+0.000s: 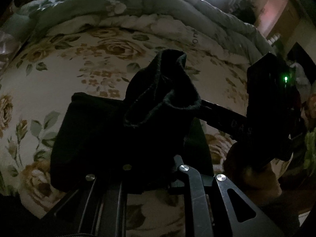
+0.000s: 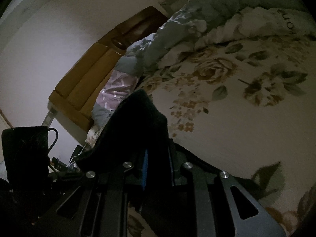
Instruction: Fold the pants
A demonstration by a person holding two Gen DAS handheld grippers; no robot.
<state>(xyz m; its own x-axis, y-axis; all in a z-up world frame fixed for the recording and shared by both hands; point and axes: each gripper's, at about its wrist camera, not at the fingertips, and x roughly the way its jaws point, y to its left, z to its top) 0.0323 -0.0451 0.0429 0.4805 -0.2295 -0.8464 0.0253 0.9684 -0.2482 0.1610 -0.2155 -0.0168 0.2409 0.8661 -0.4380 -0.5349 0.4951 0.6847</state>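
The pants (image 1: 110, 130) are black and partly folded, lifted over a floral bedsheet. In the left wrist view my left gripper (image 1: 150, 169) is shut on the pants, and a bunched edge (image 1: 164, 86) stands up ahead of it. My right gripper comes in from the right in that view and grips the same bunched cloth. In the right wrist view my right gripper (image 2: 158, 169) is shut on the black pants (image 2: 136, 122), with its blue pads (image 2: 145, 169) pressed on the cloth. The fingertips of both grippers are hidden by fabric.
A floral bedsheet (image 1: 65, 73) covers the bed. A rolled grey-green floral quilt (image 1: 122, 6) lies along the far side. A brown padded headboard (image 2: 83, 83) and a purple pillow (image 2: 116, 92) lie at the left. The left gripper's body (image 2: 25, 156) shows at lower left.
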